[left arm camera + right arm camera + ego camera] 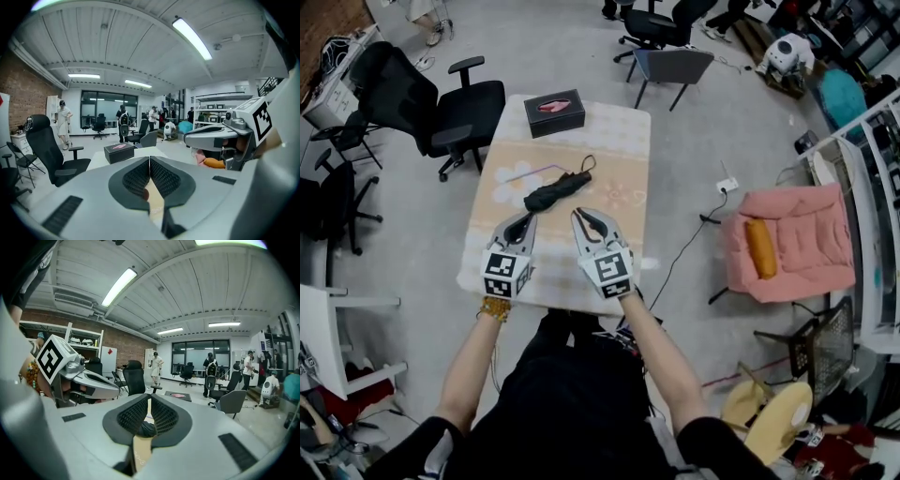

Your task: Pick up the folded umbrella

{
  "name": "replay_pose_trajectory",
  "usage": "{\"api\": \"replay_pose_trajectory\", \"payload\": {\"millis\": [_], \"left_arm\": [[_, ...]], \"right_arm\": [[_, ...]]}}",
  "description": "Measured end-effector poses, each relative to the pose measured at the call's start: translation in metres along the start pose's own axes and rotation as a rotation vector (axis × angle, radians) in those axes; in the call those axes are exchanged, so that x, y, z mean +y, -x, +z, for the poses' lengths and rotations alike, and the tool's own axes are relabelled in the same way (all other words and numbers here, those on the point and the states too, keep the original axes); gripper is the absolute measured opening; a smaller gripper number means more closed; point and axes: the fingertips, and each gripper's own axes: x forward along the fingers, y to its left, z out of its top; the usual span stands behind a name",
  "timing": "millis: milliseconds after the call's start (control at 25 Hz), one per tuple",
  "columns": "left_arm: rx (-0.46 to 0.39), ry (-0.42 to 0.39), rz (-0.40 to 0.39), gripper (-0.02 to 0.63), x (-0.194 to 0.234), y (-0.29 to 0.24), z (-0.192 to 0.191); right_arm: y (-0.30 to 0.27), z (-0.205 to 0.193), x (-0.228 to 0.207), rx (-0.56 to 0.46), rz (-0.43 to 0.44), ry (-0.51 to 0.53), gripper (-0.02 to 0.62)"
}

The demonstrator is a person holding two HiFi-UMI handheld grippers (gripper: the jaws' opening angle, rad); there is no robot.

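Your left claw and right claw both hover over the near half of the worktop, each with its jaws pressed together on nothing. The folded black umbrella lies slantwise on the cloth just beyond their tips. A black tissue box sits at the far edge.

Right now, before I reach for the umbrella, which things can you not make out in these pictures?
- The umbrella: in the left gripper view, hidden behind the shut left tongs; in the right gripper view, only a dark bit through the right tongs.
- The box: the pink thing on top is too small in any view.
- A thin purple thing beside the umbrella: too small to name.
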Motion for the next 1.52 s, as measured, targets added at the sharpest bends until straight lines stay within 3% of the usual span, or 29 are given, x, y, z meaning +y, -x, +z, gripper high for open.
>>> {"api": "replay_pose_trajectory", "payload": {"millis": [600,880,1520], "left_arm": [[0.055,-0.02,0.055,0.014,-0.006,-0.032,-0.004],[0.082,-0.034,0.029,0.014,-0.012,-0.046,-0.012],[0.15,-0.094,-0.061,0.015,0.03,-0.082,-0.034]], "right_arm": [[0.004,-0.007,-0.067,-0.022,0.035,-0.005,0.017],[0.009,-0.008,-0.079,-0.023,0.023,-0.011,0.018],[-0.003,-0.03,-0.079,0.047,-0.046,-0.025,0.018]]}}
